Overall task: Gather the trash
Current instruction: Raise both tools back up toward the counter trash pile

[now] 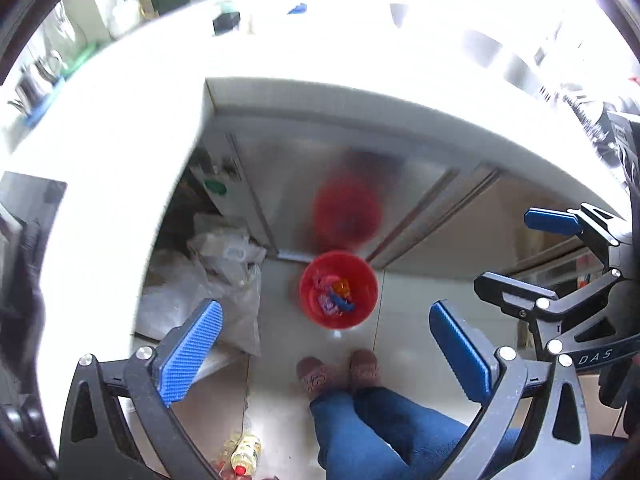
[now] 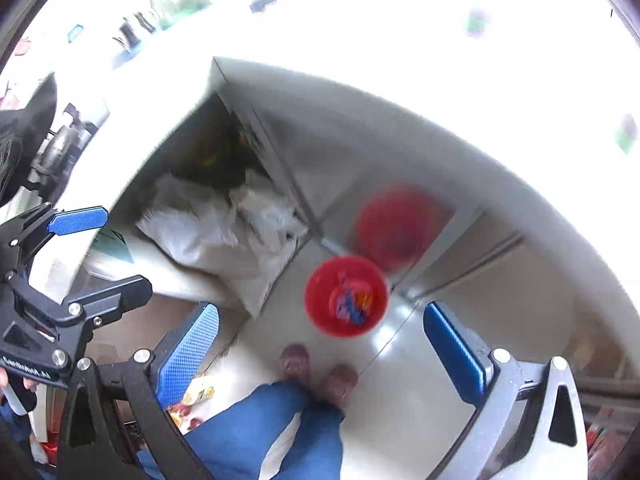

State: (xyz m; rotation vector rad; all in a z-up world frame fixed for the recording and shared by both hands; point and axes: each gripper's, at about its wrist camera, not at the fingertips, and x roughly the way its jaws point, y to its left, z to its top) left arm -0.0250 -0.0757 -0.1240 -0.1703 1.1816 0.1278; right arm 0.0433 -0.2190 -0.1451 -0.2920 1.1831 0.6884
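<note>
Looking down from both wrist cameras, we see a red bin (image 1: pixel 339 289) standing upright on the pale tiled floor (image 1: pixel 280 344), its round mouth facing up. It sits just in front of the cabinet doors (image 1: pixel 360 192) under the desk (image 1: pixel 100 168); a blurred red reflection shows in the glossy door behind it. Inside the bin lie mixed scraps (image 1: pixel 334 298) in pink, orange, blue and purple; we cannot make out what each piece is.

The desk top is overexposed to near white, and objects at its far edge are smeared and unreadable. The right wrist view is motion-blurred throughout.

The left hand-held gripper (image 1: pixel 326 354) stands wide, its blue pads well apart with nothing between them. The right hand-held gripper (image 2: pixel 320 350) is likewise wide and holds nothing. Each gripper shows at the side of the other's view.

Left of the bin, crumpled white plastic bags (image 1: pixel 224 276) fill the floor beside the cabinet corner, near the bin but not touching it. Bare floor lies right of the bin. Near the bin, a person's two slippered feet (image 1: pixel 340 372) and blue trouser legs (image 1: pixel 360 424) stand on the tiles. A bottle with a red cap (image 1: pixel 244 456) lies at the near edge, partly cut off by the gripper frame.
</note>
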